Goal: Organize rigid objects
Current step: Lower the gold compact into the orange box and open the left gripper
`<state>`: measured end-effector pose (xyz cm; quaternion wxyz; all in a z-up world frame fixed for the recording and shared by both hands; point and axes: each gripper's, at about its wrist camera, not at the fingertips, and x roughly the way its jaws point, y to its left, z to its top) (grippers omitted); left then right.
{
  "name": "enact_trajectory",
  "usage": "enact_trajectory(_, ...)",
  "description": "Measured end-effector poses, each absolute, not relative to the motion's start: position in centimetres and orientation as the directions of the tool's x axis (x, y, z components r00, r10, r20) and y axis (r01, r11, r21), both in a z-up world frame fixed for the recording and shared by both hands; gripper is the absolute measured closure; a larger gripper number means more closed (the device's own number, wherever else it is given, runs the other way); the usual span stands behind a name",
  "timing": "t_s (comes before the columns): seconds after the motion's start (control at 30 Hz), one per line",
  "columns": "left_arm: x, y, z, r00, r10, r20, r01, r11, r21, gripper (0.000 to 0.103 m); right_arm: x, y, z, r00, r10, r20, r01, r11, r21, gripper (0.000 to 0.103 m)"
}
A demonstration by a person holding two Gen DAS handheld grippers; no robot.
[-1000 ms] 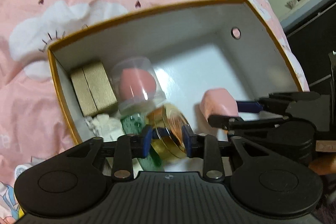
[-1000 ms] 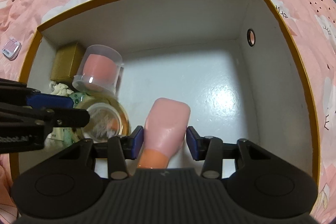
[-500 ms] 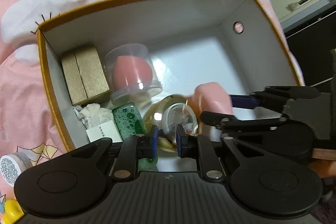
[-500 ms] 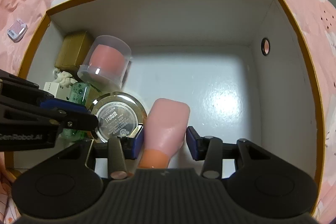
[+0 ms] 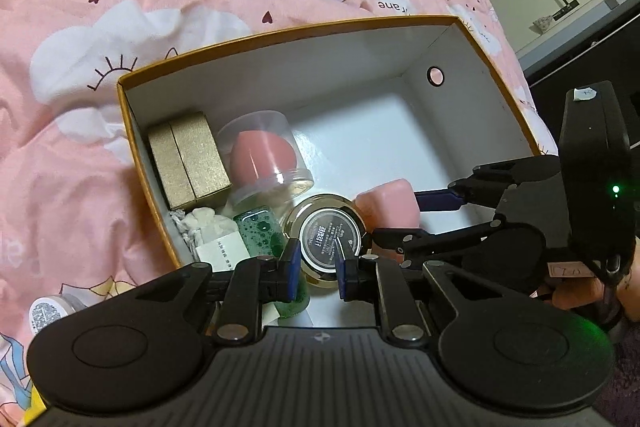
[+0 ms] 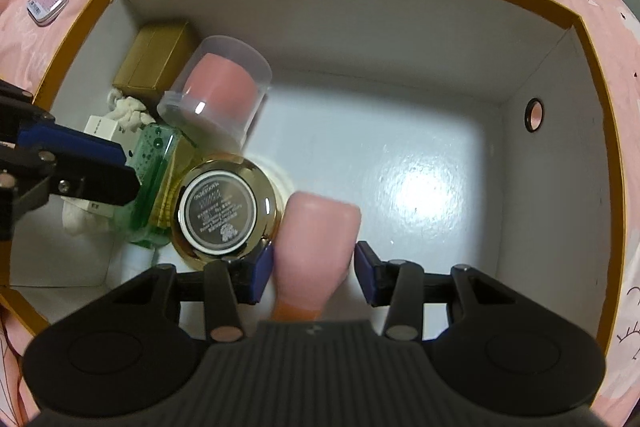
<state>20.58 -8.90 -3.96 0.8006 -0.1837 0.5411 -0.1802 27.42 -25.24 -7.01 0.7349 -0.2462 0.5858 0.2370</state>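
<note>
Released since before, the gold jar (image 5: 329, 242) lies in the box (image 5: 280, 75) beside the pink tube (image 6: 316, 247); left claw (image 5: 316, 269) is together and empty, right claw (image 6: 314, 273) clamps the tube.

The left hand-held gripper (image 5: 316, 269) is matte black plastic: a ribbed central housing with a small cross mark, flanked by two rounded lobes with shallow circular recesses. Black linkage bars run forward to blue pads (image 5: 291, 267), pinned with silver round-headed screws. The right hand-held gripper (image 6: 314, 269) has the same build — ribbed housing, twin lobes, blue pads (image 6: 262, 273), silver screw heads. Seen from the left camera, its black rear block carries a lit green lamp and small white paper labels — one on top, one lower with handwriting too small to read.
</note>
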Motion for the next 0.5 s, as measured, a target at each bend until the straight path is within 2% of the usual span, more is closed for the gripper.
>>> enact_trajectory(0.2, 20.0, -8.7, -3.7, 0.379, -0.466, -0.799, 0.093, 0.879, -0.469, 0.084, 26.9, -25.1, -6.8, 0.218, 0.04, -0.975, -0.632, 0.767, -0.11, 0.056)
enact_trajectory(0.27, 19.8, -8.6, -3.5, 0.39, -0.465, -0.795, 0.099, 0.879, -0.466, 0.084, 26.6, -24.9, -6.4, 0.238, 0.032, -0.971, -0.63, 0.766, -0.129, 0.05)
enact_trajectory(0.3, 19.6, -8.4, -3.4, 0.397, -0.467, -0.79, 0.095, 0.877, -0.47, 0.084, 26.4, -24.9, -6.1, 0.254, 0.026, -0.967, -0.626, 0.767, -0.144, 0.042)
enact_trajectory(0.33, 19.4, -8.2, -3.2, 0.408, -0.47, -0.783, 0.093, 0.874, -0.477, 0.084, 26.1, -24.8, -5.7, 0.272, 0.021, -0.962, -0.619, 0.769, -0.159, 0.039)
enact_trajectory(0.5, 18.1, -7.6, -1.9, 0.465, -0.47, -0.75, 0.132, 0.875, -0.466, 0.084, 24.4, -24.3, -2.9, 0.333, 0.063, -0.941, -0.579, 0.801, -0.151, 0.037)
